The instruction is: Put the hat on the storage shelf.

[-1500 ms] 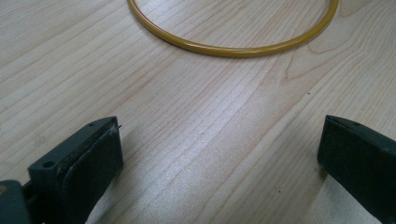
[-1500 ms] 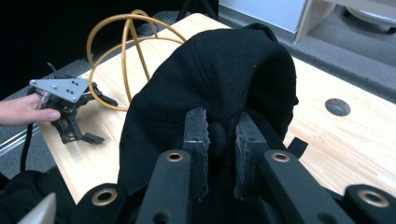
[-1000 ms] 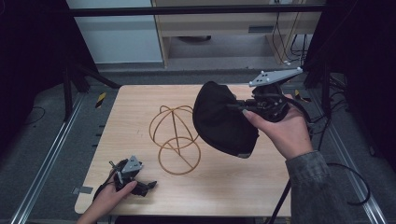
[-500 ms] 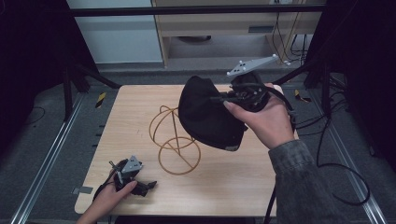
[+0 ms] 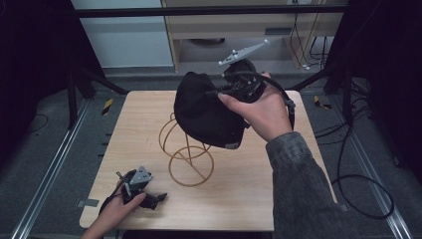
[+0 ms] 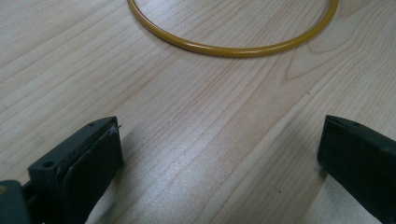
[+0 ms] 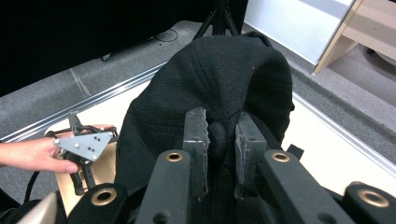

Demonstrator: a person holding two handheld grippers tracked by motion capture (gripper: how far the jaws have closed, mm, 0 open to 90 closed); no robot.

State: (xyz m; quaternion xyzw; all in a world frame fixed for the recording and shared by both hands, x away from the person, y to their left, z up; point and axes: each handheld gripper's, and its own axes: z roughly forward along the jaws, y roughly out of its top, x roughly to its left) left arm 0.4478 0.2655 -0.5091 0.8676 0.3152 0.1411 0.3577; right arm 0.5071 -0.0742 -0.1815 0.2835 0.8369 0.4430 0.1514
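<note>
On the pale wooden tabletop [image 5: 259, 189] stood a yellow wire stand [image 5: 186, 149], its ring base flat on the wood and its loops rising upright. The right tool [image 5: 239, 87], jaws pinched on a fold of the black cap [image 5: 209, 112], held it in the air over the stand's far side, crown sagging toward the loops. The left tool [image 5: 137, 186] rested wide and empty at the near left edge, so the right was the nearer.

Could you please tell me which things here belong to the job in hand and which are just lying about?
In use:
- black cap, pinched by the right hand-held gripper
- wire stand under it

Lying about:
- left hand-held gripper, open, resting on the table
- cables on the floor
</note>
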